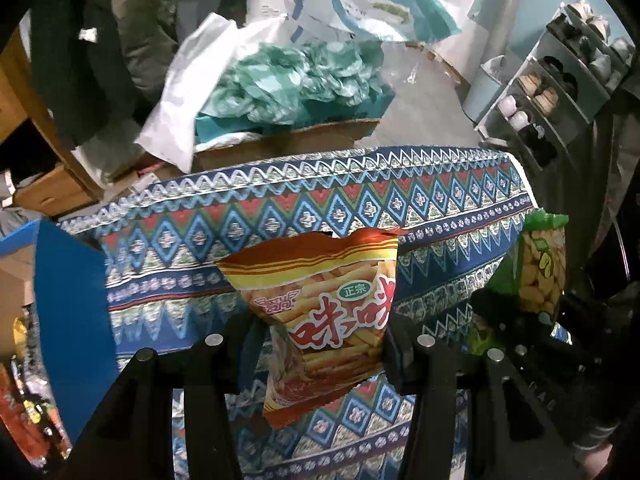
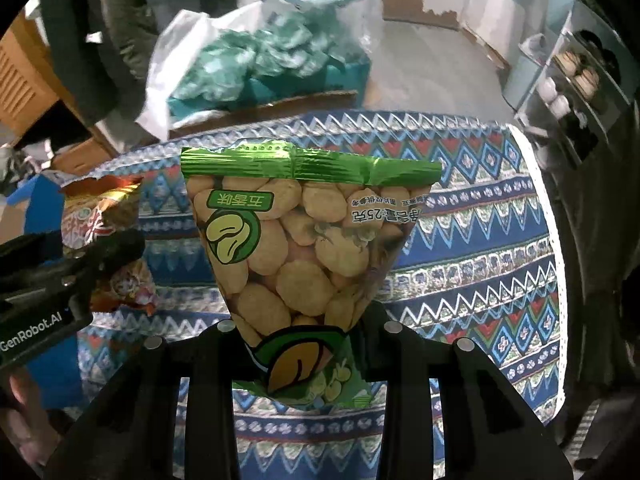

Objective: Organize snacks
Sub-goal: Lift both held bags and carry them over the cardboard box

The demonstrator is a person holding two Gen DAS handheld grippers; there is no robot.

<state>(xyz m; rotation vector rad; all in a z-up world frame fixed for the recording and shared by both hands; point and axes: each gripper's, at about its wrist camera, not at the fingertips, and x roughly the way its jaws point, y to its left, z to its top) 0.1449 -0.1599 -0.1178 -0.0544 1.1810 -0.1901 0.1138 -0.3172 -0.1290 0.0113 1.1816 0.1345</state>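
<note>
Black gripper fingers fill the bottom of both wrist views, each pair clamped on a snack packet held above the table. The left gripper [image 1: 320,344] pinches the lower part of a crinkly orange-red foil bag of stick snacks [image 1: 320,300], which stands upright over the middle of the patterned blue, red and white tablecloth [image 1: 200,232]. The right gripper [image 2: 304,340] grips the bottom end of a green foil packet printed with pale broad beans [image 2: 296,248], held with its label upside down, nearer the cloth's right edge. Neither bag appears to rest on the cloth. A blue-walled box [image 1: 68,320] stands at the table's left edge, likely the sorting place, though its contents are mostly hidden.

Both holds are on thin, slippery foil near one end, so a packet may slide out or swing. The two grippers are near one another, and swinging toward the box together could knock the bags together.
</note>
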